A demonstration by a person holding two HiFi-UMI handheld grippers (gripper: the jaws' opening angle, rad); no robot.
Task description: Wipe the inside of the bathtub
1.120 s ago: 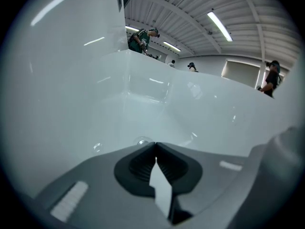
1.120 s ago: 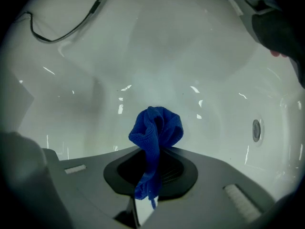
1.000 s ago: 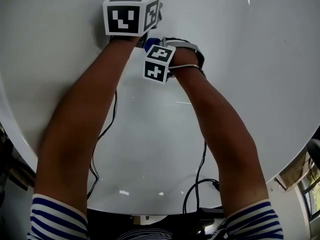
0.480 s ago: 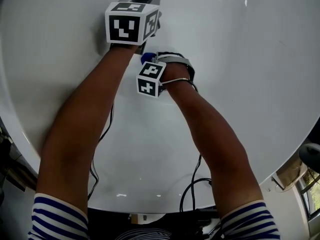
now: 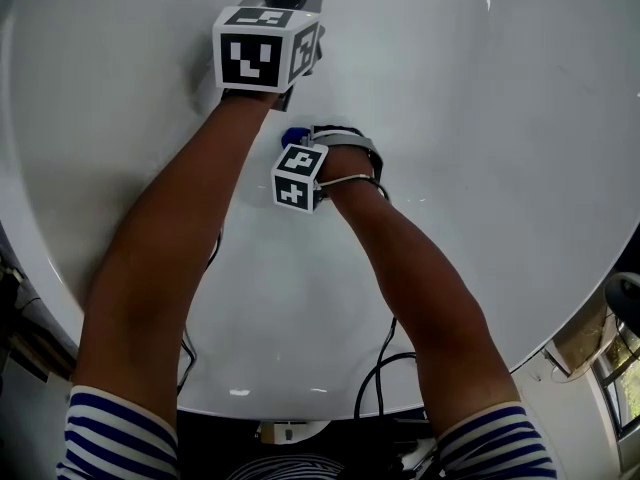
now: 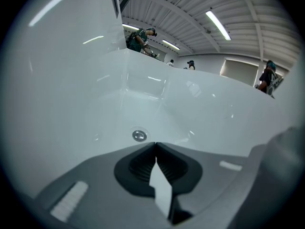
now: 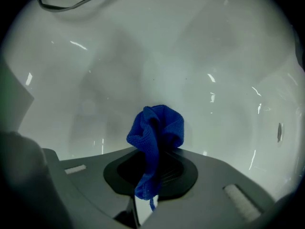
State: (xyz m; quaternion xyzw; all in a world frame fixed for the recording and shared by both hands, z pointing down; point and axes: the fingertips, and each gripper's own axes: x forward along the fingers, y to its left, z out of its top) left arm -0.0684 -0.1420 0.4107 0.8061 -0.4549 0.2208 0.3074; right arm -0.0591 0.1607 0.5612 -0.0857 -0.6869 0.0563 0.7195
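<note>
Two grippers are held close together inside the white bathtub (image 5: 500, 188), the left one farther in than the right. The left gripper (image 6: 156, 146) is clenched on nothing, its jaws pressed tip to tip and pointed toward the round drain (image 6: 138, 136) in the tub floor. A bunched blue cloth (image 7: 157, 128) is clamped between the jaws of the right gripper (image 7: 153, 152) and presented to the curved tub wall, though contact with the surface cannot be told.

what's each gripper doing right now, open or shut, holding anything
Left gripper: shut, holding nothing.
Right gripper: shut on the blue cloth.
</note>
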